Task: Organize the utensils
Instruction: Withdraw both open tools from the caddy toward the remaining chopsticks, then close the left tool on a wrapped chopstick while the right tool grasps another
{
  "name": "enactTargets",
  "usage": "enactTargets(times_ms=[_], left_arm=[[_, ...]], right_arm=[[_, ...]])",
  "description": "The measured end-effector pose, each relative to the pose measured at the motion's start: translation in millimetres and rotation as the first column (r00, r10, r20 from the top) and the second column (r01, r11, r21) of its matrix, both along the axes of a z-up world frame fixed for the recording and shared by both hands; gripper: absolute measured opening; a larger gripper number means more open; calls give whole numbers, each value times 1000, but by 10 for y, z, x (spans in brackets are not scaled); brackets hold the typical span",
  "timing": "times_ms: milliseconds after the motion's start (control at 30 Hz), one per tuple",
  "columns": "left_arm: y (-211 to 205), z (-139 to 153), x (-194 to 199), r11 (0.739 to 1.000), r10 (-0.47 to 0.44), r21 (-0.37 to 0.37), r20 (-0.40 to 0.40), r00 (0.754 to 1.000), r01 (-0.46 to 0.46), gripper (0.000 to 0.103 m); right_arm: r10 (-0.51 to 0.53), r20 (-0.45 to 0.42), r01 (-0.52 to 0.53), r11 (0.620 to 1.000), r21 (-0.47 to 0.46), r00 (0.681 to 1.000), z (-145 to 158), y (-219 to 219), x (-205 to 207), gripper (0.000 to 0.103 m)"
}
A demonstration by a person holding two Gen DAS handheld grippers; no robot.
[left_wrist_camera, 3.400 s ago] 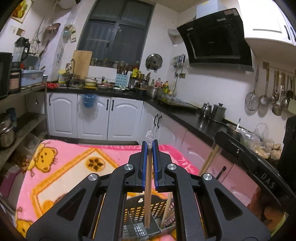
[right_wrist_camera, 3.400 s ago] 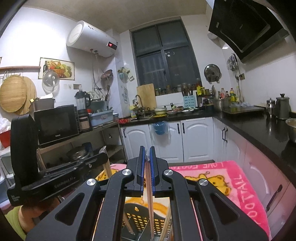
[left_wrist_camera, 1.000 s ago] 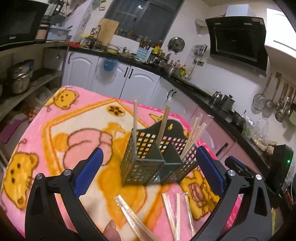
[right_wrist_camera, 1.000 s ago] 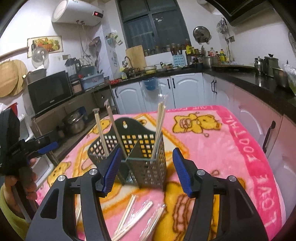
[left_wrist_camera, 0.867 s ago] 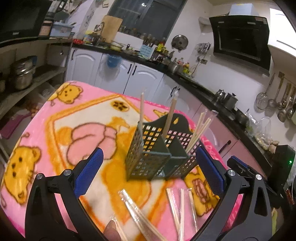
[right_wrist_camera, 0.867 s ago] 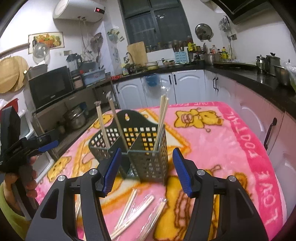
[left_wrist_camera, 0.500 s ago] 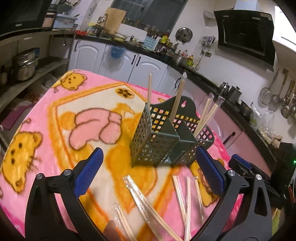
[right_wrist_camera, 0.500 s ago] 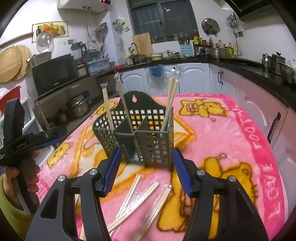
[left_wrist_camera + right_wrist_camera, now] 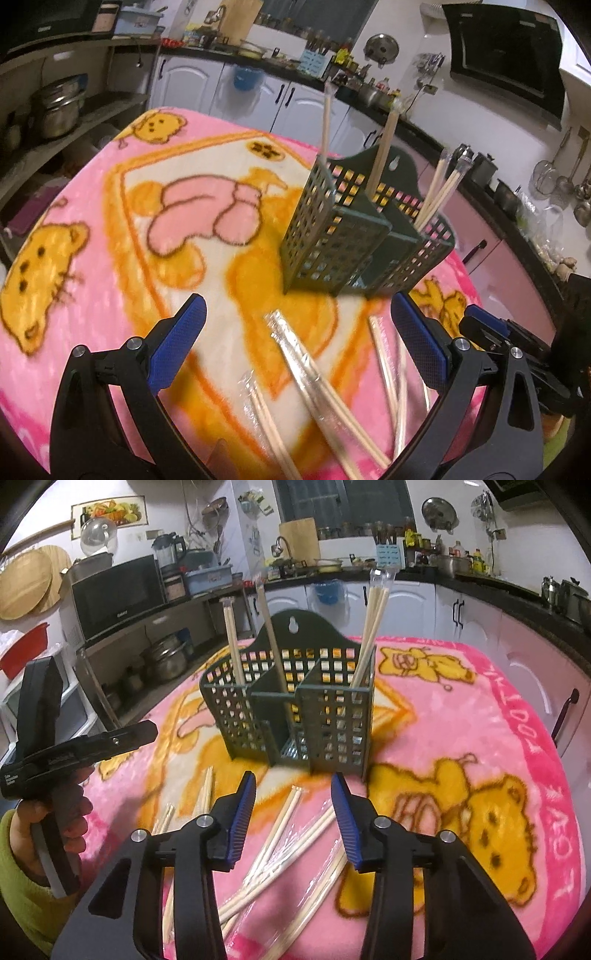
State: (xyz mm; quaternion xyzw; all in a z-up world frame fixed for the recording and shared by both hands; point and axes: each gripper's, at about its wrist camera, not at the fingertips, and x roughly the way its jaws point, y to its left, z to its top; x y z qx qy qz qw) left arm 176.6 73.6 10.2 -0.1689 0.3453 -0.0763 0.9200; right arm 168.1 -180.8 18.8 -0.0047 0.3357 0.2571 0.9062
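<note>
A dark green perforated utensil holder (image 9: 347, 236) (image 9: 295, 709) stands on the pink blanket, with wrapped chopstick pairs upright in its compartments. Several more wrapped chopstick pairs (image 9: 317, 380) (image 9: 280, 842) lie loose on the blanket in front of it. My left gripper (image 9: 295, 328) is wide open and empty, low over the loose chopsticks. My right gripper (image 9: 293, 794) is open and empty, just above the loose chopsticks, short of the holder. The left gripper also shows in the right wrist view (image 9: 85, 746), held in a hand at the left.
The pink cartoon-bear blanket (image 9: 110, 229) (image 9: 480, 738) covers the table. Kitchen counters and white cabinets (image 9: 406, 602) lie behind. A microwave (image 9: 114, 590) and pots sit on shelves to the left. The right gripper's body (image 9: 517, 347) shows at the lower right of the left wrist view.
Both grippers held chopsticks above the holder 3.4 s ago and have since let go and opened. Over the last second both have lowered toward the loose chopsticks on the blanket.
</note>
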Motion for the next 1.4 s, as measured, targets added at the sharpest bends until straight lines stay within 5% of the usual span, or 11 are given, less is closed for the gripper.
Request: enactTargets(times_ms=[267, 533, 1167, 1400], left_arm=[[-42, -195, 28, 1000, -22, 4, -65, 998, 23, 82], [-145, -383, 198, 995, -95, -33, -144, 985, 91, 52], [-157, -576, 610, 993, -120, -19, -263, 957, 119, 43], [-231, -590, 712, 991, -111, 39, -260, 959, 125, 26]], right_arm=[[-3, -63, 0, 999, -34, 998, -214, 36, 28, 35], [-38, -179, 32, 999, -37, 983, -444, 23, 156, 26], [-95, -336, 91, 995, -27, 937, -651, 74, 590, 23], [-100, -361, 101, 995, -15, 927, -680, 79, 682, 24]])
